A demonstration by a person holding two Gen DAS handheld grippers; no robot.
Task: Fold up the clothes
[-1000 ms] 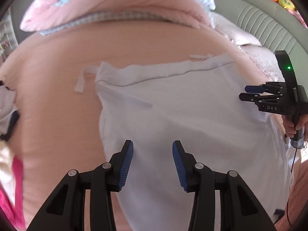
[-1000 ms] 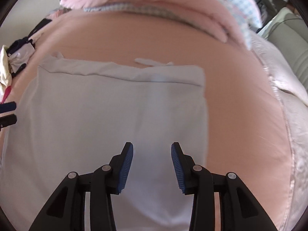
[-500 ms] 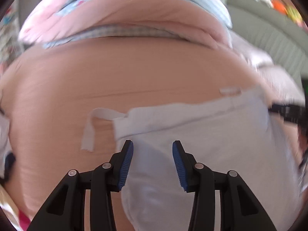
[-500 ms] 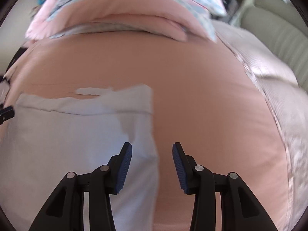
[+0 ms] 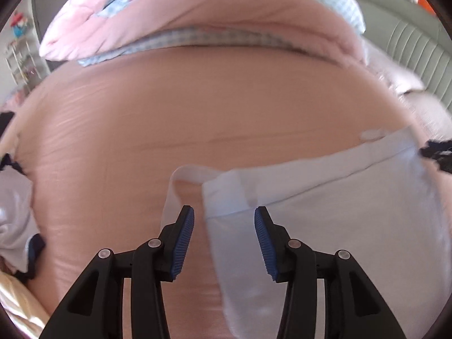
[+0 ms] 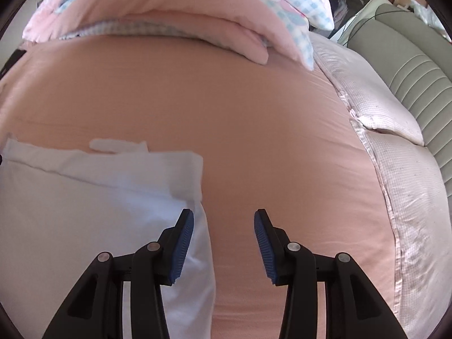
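Left gripper [image 5: 224, 221]: jaws are seen partly apart, and they are opening. The blue ribbed pads [image 5: 185, 243] are clear of any fabric; nothing is clamped. Framed in the gap is the upper left corner of the white garment [image 5: 325, 197], where the hemmed band ends. A loose white strap [image 5: 172, 195] is looped off that corner, running down past the left pad; contact with the pad cannot be confirmed, since the view is motion-blurred there.

Right gripper [image 6: 224, 221]: jaws are seen at a similar moderate gap, with nothing gripped. The garment's [image 6: 84, 212] right edge is seen running down just inside the left pad [image 6: 183, 244]; mostly bare pink bedsheet [image 6: 197, 99] is seen between the pads. Whether the pad tip is touching cloth cannot be told from this angle.

The garment is laid flat on the sheet, banded edge away from the cameras, with a second short strap [image 6: 113, 145] sticking out beyond that edge. In the left view the garment is spread from centre to the right rim, where a dark blurred shape [image 5: 438, 155] is seen at its far corner, probably the other gripper.

A folded pink quilt with blue checked trim [image 6: 197, 8] is stacked at the far side of the bed. Pale checked pillows [image 6: 381, 118] and a grey padded headboard [image 6: 418, 84] are seen on the right. Other crumpled clothing [image 5: 17, 212] is piled at the left rim of the left view.
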